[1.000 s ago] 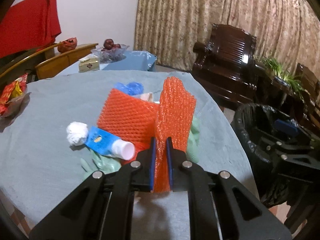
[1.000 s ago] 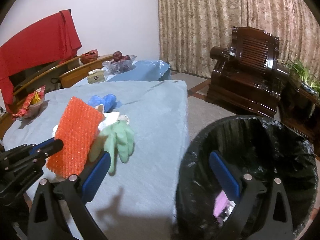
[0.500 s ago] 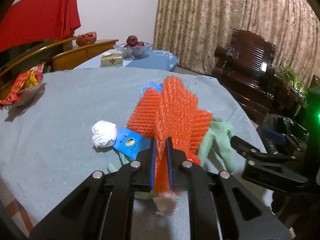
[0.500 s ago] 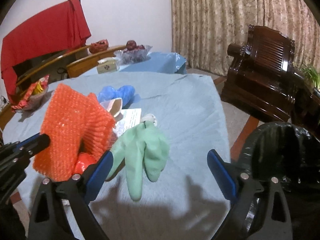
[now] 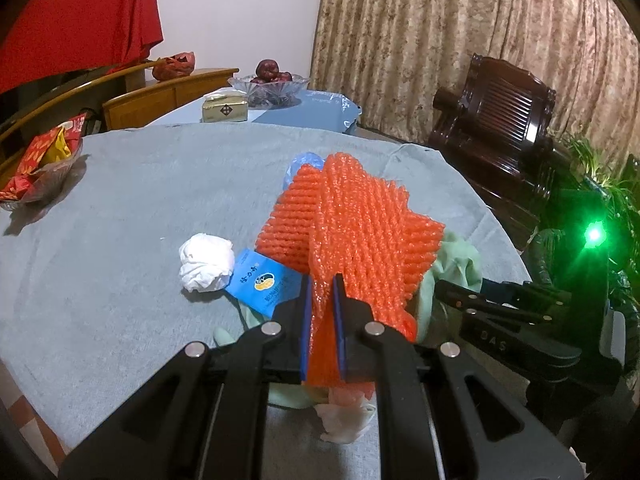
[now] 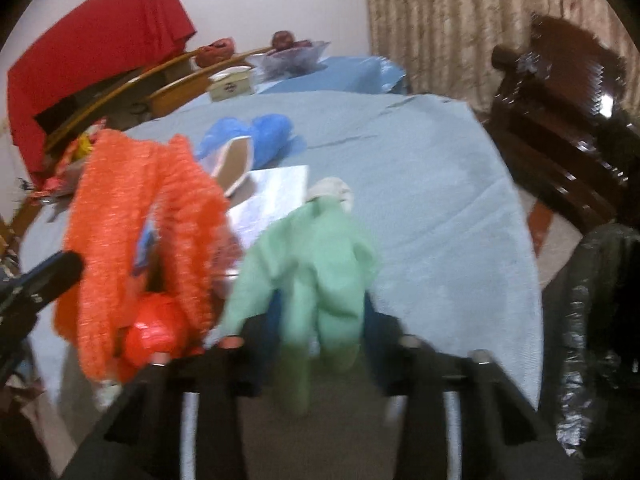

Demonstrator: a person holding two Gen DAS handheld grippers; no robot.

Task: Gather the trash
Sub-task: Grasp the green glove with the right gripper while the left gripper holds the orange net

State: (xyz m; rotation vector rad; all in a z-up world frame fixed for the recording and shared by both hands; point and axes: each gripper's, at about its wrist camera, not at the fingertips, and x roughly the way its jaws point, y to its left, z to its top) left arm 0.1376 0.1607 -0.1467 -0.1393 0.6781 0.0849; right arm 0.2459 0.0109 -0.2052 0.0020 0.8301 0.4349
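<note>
Looks like we're only partway through: the left gripper (image 5: 320, 312) has its jaws clenched on the springy orange foam net (image 5: 352, 232), and the right gripper (image 6: 320, 344) has just been closing its jaws on the limp mint-green glove (image 6: 320, 264). Neither is in the black-lined bin (image 6: 600, 300) beside the desk (image 5: 120, 208) yet. Still left: crumpled tissue ball (image 5: 206, 262), glossy blue packet (image 5: 262, 282), crinkly blue plastic (image 6: 256, 132).

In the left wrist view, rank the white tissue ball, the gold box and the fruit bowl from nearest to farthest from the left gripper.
Measured from the left gripper:
1. White tissue ball, just left of it on the cloth.
2. Gold box, far side, left of centre.
3. Fruit bowl, just behind the box, slightly right.
</note>
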